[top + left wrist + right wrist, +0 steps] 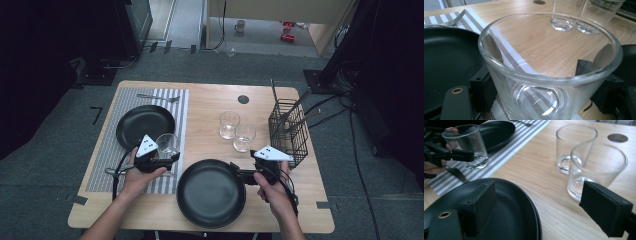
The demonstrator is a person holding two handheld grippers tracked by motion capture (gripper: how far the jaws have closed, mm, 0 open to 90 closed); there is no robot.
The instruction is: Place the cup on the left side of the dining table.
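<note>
A clear glass (pixel 167 144) stands on the striped placemat (pixel 107 150), just right of a black plate (pixel 144 125). My left gripper (pixel 170 155) is shut on this glass (pixel 544 65), one pad (pixel 482 90) pressing on each side of its lower wall. A second black plate (pixel 211 192) lies at the table's front centre. My right gripper (pixel 239 175) hovers open at its right rim. In the right gripper view, one pad (pixel 480 206) sits over the plate (pixel 506 202) and the other over bare wood. Nothing is gripped between them.
Two empty glasses (pixel 229 124) (pixel 244 137) stand mid-table, close ahead of the right gripper. A black wire basket (pixel 288 131) with utensils stands at the right edge. A fork (pixel 159 97) lies at the placemat's far end. A round hole (pixel 243 99) marks the tabletop.
</note>
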